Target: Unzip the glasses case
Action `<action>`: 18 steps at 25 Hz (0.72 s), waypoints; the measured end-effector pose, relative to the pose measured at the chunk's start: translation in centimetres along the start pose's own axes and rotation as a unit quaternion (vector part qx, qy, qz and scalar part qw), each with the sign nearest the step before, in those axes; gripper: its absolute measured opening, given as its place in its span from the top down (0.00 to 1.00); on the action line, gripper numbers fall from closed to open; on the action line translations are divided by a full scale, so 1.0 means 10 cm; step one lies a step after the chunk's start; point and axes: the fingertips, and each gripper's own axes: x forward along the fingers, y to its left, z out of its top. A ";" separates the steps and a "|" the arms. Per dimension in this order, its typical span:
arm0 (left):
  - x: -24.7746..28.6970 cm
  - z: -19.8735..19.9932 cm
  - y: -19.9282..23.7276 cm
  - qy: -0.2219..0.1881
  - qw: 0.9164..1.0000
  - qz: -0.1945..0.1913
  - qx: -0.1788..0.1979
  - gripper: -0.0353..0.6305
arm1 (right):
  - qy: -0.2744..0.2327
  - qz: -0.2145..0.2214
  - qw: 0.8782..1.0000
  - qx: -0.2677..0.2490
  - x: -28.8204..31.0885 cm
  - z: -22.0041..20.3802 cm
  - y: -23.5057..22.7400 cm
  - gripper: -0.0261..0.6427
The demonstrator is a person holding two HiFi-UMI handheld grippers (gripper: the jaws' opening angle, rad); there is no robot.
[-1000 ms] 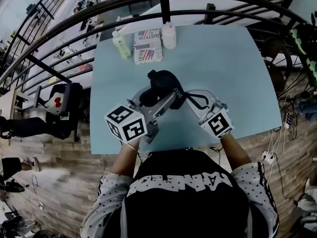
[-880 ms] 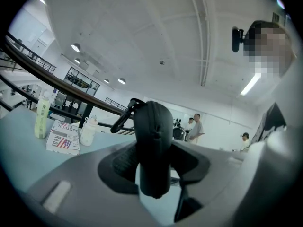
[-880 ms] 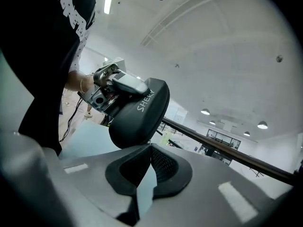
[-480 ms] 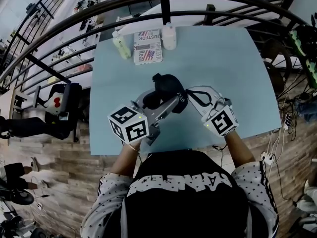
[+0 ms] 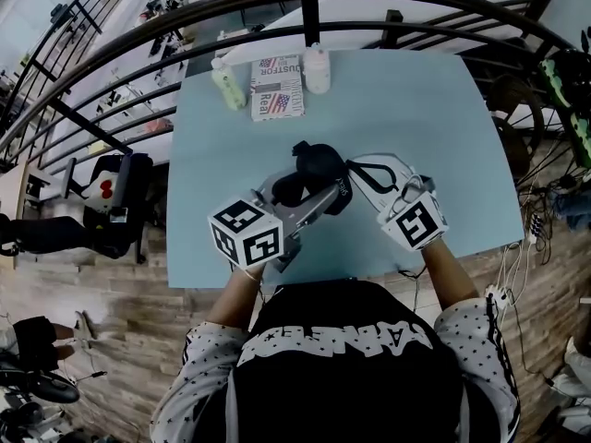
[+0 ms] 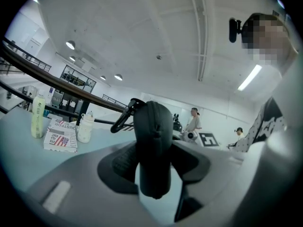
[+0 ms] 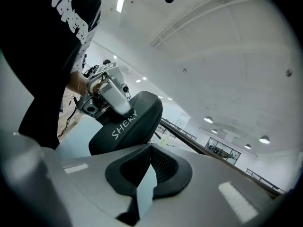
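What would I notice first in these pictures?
A black glasses case is held over the light blue table, squeezed between the left gripper's fingers. The right gripper, fingers shut, is right up against it. A flag-printed booklet lies at the table's far edge.

Left claw (image 6: 154, 150), right claw (image 7: 150, 146) (both closed)
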 end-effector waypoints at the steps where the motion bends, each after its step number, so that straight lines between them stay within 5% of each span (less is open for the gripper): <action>1: 0.00 0.00 0.00 0.000 1.000 0.000 0.000 0.95 | 0.000 0.000 1.000 -0.001 0.00 0.01 -0.01 0.95; 18: 0.05 -0.14 -0.03 0.029 1.000 -0.013 -0.001 0.95 | -0.003 0.014 0.999 -0.035 0.01 0.13 -0.09 0.95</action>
